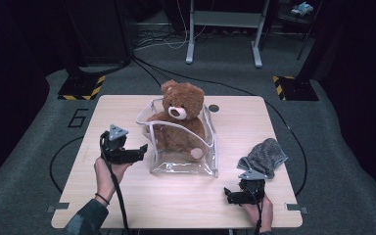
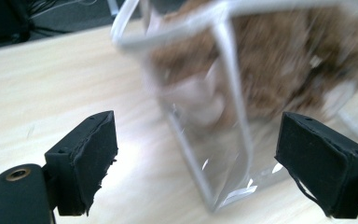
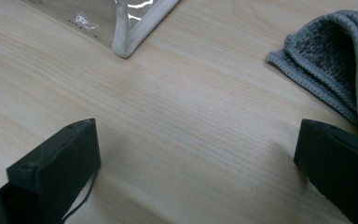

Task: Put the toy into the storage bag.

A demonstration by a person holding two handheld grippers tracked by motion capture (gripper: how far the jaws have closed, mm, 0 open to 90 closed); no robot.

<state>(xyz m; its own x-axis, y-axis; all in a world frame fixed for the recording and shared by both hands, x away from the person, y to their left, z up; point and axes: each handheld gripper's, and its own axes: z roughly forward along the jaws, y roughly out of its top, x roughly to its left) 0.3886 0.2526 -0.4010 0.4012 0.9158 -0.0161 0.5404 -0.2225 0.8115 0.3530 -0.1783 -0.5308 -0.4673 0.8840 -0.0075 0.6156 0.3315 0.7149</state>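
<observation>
From the high view, a brown teddy bear (image 1: 180,116) sits inside a clear plastic bag (image 1: 183,164) at the middle of the pale wooden desk (image 1: 127,200), its head rising above the bag's white-trimmed rim. The left tool (image 1: 141,151) hangs at nine o'clock of the bag, just beside its near left corner, jaws pointing toward three o'clock at the plastic and not touching it. The left hand (image 1: 108,171) grips it from below. At about four o'clock from the bag, well apart, the right tool (image 1: 229,196) lies low near the desk's front edge, held by the right hand (image 1: 259,208). A grey folded cloth (image 1: 264,156) sits just beyond it, at twelve o'clock of that tool.

Over to the left gripper view: the left tool (image 2: 196,158) stands wide, both black pads clear, with the bag's (image 2: 223,140) white-seamed corner edge between them but apart from each. The bear's (image 2: 284,60) fur blurs behind the plastic at one o'clock.

Now the right gripper view: the right tool (image 3: 196,168) is wide too, bare desk (image 3: 177,116) between the pads. The bag's (image 3: 130,32) corner pokes in at eleven o'clock; the cloth (image 3: 331,51) lies at two o'clock, near the right-hand pad.
</observation>
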